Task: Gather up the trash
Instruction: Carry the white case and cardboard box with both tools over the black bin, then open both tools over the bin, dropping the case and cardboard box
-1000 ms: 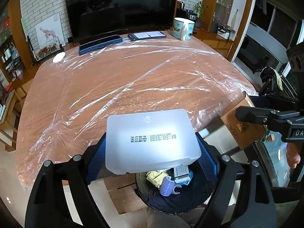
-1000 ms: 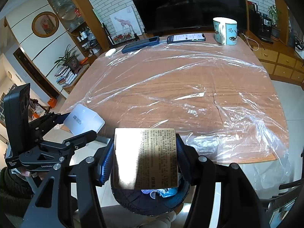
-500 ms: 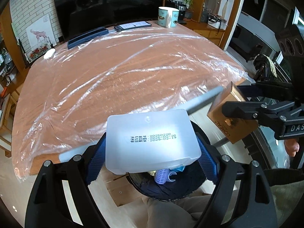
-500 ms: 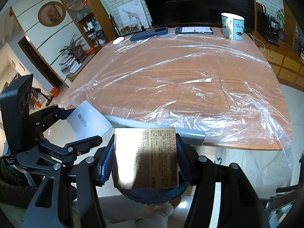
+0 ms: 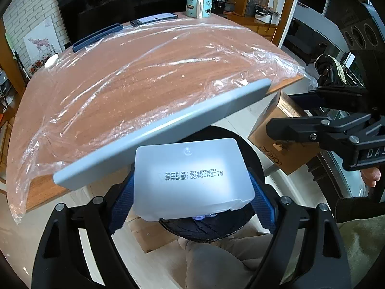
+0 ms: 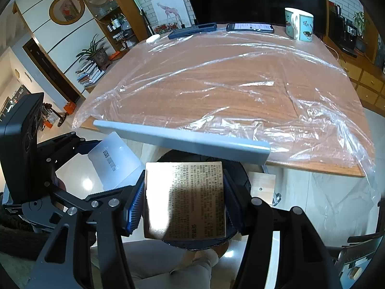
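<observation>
The left gripper [image 5: 192,192] is clamped on a white tray [image 5: 192,178], its blue pads pressing the tray's two sides. The tray sits bottom-up with printed date lines showing, held over the black bin [image 5: 211,228] that stands on the floor just off the near edge of the tabletop [image 5: 144,77]. In the right wrist view the same tray [image 6: 113,159] appears at left, in that gripper [image 6: 72,168].

The right gripper [image 6: 184,202] grips a gold box [image 6: 185,200] between its pads, printed face up, above the bin [image 6: 199,159]. From the left wrist view the box [image 5: 284,144] hangs right of the tray, beside the bin's rim.

A gray strip [image 6: 182,142] runs along the tabletop's near edge. Plastic film [image 6: 240,84] covers the wood. Along the far edge lie a white puck [image 6: 152,38], a dark case [image 6: 192,30], a phone [image 6: 250,27] and, toward the right corner, a mug [image 6: 299,27].
</observation>
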A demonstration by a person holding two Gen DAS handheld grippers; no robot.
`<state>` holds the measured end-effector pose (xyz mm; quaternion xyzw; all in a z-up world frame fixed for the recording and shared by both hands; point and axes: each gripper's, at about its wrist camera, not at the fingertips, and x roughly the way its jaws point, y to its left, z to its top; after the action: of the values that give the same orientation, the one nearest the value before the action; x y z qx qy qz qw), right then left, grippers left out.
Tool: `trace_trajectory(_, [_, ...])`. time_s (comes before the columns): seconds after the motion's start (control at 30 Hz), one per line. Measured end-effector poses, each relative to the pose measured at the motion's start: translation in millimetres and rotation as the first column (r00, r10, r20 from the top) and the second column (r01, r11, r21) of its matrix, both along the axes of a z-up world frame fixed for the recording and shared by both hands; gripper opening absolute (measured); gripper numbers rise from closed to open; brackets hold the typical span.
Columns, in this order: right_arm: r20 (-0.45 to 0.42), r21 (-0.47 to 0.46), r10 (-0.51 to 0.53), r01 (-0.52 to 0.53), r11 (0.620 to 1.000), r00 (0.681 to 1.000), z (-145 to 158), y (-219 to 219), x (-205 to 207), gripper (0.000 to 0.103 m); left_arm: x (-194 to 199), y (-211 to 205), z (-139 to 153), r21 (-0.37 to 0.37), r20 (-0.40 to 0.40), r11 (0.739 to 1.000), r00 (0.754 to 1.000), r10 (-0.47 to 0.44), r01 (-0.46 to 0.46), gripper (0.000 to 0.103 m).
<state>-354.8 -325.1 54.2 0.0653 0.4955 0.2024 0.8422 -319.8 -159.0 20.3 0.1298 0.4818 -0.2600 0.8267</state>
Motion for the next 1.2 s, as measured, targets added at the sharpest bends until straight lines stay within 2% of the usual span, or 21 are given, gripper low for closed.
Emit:
trace_trajectory(0.47, [-0.059,-0.034,-0.014,0.012,0.999,0.998,-31,-1,-4,0.058,0,0,-34,0.053,-0.064,0.999,0.998,0.015,-0.011,0.086])
trace_trajectory(1.2, [-0.122,-0.082,-0.031,0.021,0.996,0.992,-76,9,13,0.058,16,-9,-83,0.152,-0.099,0.987,0.993,0.063,-0.047,0.086])
